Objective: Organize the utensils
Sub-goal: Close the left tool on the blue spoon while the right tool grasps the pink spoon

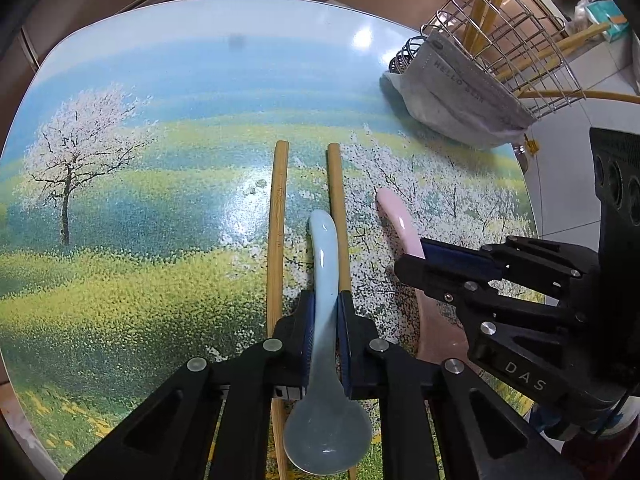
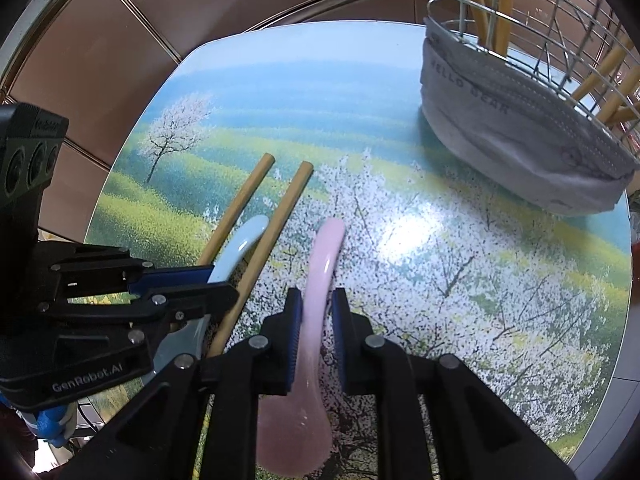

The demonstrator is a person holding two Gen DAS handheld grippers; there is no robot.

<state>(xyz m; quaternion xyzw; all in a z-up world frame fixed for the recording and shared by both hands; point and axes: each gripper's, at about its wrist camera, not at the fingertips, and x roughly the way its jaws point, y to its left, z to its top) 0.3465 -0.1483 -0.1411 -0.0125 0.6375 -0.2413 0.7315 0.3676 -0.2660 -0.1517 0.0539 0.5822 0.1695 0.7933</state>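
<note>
Left wrist: my left gripper (image 1: 323,316) pinches the blue spoon (image 1: 325,364) lying between the chopsticks (image 1: 277,240); right wrist: right gripper (image 2: 315,320) clamps the pink spoon (image 2: 316,320) on the table (image 2: 460,280), so I'd lift both straight, clear of the sticks.

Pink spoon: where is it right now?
In the right wrist view the pink spoon lies on the painted table, its handle between the right claw's pads, just right of the two chopsticks and the blue spoon.
</note>
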